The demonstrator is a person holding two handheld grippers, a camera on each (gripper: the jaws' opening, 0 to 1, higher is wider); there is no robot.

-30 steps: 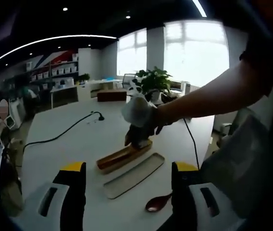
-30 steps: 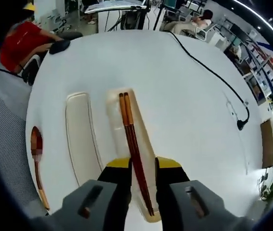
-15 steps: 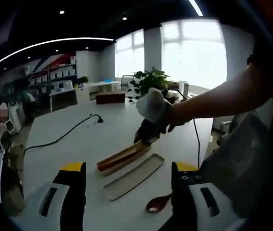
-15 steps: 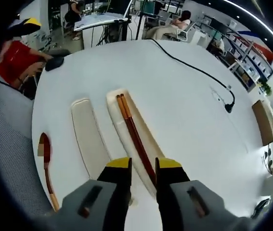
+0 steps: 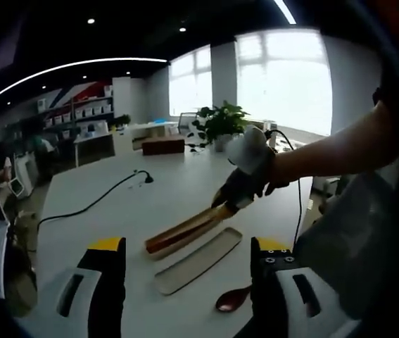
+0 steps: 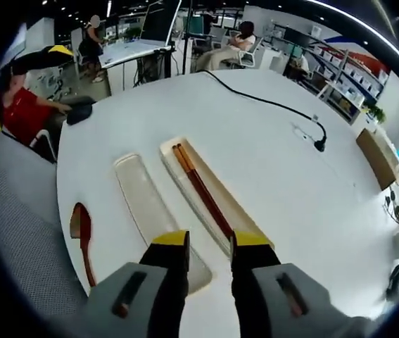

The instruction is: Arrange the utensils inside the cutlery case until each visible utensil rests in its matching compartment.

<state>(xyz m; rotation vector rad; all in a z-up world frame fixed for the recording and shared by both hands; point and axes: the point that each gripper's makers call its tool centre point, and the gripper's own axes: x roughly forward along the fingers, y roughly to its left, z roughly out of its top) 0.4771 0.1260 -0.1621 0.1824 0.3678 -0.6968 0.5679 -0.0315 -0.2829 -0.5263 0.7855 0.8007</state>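
White and round, the counter [image 6: 276,176] carries one cream, long cutlery case base [image 6: 210,191], one matching flat lid [image 6: 158,215] just beside it, and one dark wooden spoon [image 6: 83,236] lying apart near the counter's edge. Two reddish-brown wooden chopsticks [image 6: 200,190] lie side by side, lengthwise inside the case base. The right claw [image 6: 208,243] hangs above the near ends of case and lid, jaws parted, holding nothing. In the left gripper view, the left claw [image 5: 185,250] is likewise released and empty, with case [image 5: 185,229], lid [image 5: 199,259] and spoon [image 5: 233,298] beyond it.
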